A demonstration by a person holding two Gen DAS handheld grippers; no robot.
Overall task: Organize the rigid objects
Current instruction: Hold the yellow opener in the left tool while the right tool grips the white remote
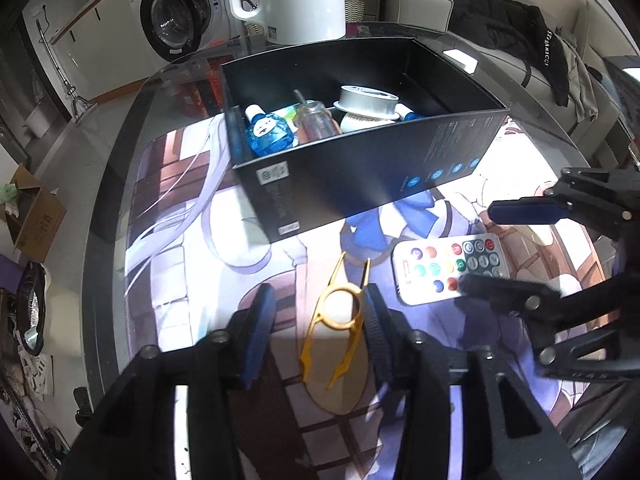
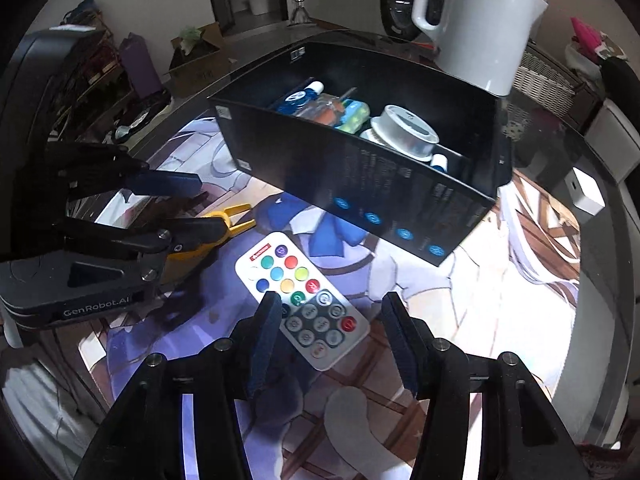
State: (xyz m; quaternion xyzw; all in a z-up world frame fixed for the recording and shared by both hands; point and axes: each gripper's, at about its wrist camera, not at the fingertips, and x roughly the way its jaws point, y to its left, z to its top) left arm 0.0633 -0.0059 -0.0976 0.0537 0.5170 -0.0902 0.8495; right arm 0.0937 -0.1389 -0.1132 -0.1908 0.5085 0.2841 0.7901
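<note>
With bottles and a white puck-shaped gadget already in the black box (image 1: 360, 168) at 12 o'clock, a yellow tool (image 1: 338, 312) and remote (image 2: 304, 300) lie on the counter between wide-open left gripper (image 1: 320, 304) and right gripper (image 2: 332, 312) jaws.

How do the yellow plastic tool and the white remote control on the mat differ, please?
The yellow plastic tool is an open frame with a ring and thin prongs; the white remote control is a solid slab covered in coloured buttons. The tool lies between the left hand-held gripper fingers, the remote between the right hand-held gripper fingers. Both lie flat on the mat, outside the black box.
</note>
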